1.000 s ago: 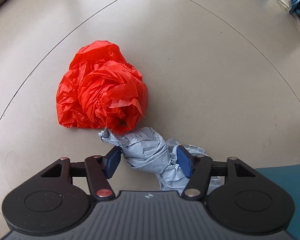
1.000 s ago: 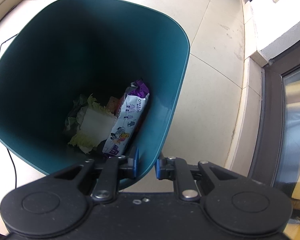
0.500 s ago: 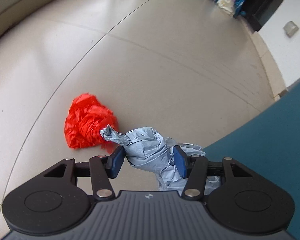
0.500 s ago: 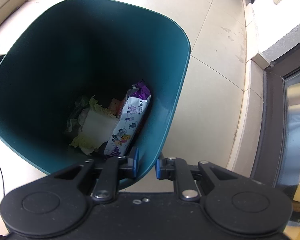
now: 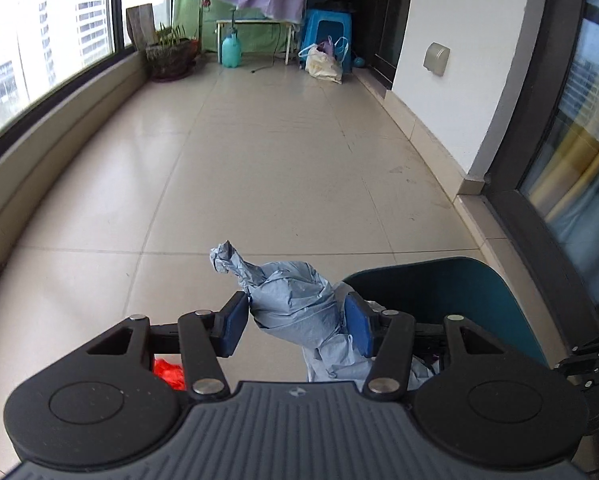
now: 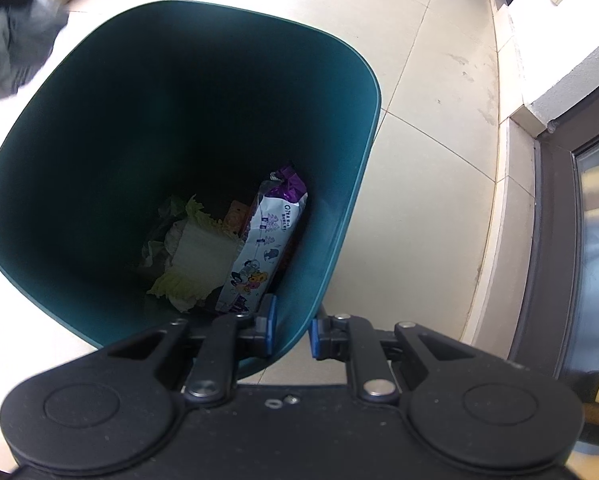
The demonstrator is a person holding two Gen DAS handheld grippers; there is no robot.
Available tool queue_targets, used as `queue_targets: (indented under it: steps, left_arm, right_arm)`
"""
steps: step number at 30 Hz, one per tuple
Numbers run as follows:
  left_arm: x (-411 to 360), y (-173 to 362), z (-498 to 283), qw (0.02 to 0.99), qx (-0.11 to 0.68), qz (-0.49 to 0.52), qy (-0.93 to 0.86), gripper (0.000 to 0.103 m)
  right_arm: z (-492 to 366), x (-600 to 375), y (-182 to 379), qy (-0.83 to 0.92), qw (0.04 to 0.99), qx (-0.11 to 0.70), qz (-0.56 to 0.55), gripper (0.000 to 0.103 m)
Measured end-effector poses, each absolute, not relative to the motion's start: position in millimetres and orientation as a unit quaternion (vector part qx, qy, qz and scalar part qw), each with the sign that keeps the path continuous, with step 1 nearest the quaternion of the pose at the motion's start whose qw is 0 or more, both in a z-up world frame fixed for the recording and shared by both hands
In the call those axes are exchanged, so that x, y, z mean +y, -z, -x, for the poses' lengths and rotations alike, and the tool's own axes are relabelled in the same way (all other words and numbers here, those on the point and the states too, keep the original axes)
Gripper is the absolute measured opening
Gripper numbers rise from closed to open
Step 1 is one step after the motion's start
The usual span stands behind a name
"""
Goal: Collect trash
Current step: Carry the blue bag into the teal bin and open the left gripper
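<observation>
The left gripper (image 5: pixel 295 326) grips one crumpled grey-blue bag (image 5: pixel 295 304), both blue pads pressed into its sides, a twisted tip poking up toward twelve o'clock and loose folds hanging below the jaws. That bag is up in the air above the pale tiled floor (image 5: pixel 279 160), and at its three o'clock sits the one teal bin (image 5: pixel 459 292), rim open. Down at seven o'clock, peeking out between the gripper's links, there is one scrap of red plastic bag (image 5: pixel 167 372) on the floor. Over to the right wrist view: the right gripper (image 6: pixel 293 330) is clamped on the bin's near rim, one pad inside the wall, one outside, pinching the teal wall (image 6: pixel 339 216) at six o'clock. Look down into the bin and count: one purple-and-white printed wrapper (image 6: pixel 265 240) leaning against the wall at the bottom, one clump of pale cabbage leaves (image 6: pixel 191 256) at its nine o'clock, and one small orange packet (image 6: pixel 233 216) wedged between them. Up at ten o'clock of this view, outside the rim, the grey-blue bag shows again, blurred, with the dark bar of the other gripper across it. At the far end of the left view: one blue stool (image 5: pixel 325 32), one cream shopping bag (image 5: pixel 323 62), one mint spray bottle (image 5: pixel 231 50), one potted plant (image 5: pixel 169 54).
</observation>
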State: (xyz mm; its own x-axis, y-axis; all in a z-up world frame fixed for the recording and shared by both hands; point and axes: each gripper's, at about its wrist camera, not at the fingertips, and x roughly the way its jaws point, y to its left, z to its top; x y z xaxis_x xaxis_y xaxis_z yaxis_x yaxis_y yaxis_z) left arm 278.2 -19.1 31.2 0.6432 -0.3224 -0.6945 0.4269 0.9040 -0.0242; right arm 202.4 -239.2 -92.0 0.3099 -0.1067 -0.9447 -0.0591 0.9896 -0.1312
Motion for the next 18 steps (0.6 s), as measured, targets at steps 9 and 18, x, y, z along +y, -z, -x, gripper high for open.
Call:
queue_targets:
  steps: [9, 18]
  left_arm:
    - [-77, -16, -271, 0.84, 0.43, -0.09, 0.319, 0.052]
    - [-117, 44, -257, 0.78, 0.498, -0.149, 0.349, 0.053]
  right_arm:
    - [-201, -236, 92, 0.015, 0.807, 0.586, 0.073, 0.015]
    - [-203, -236, 92, 0.016, 0.806, 0.587, 0.073, 0.015]
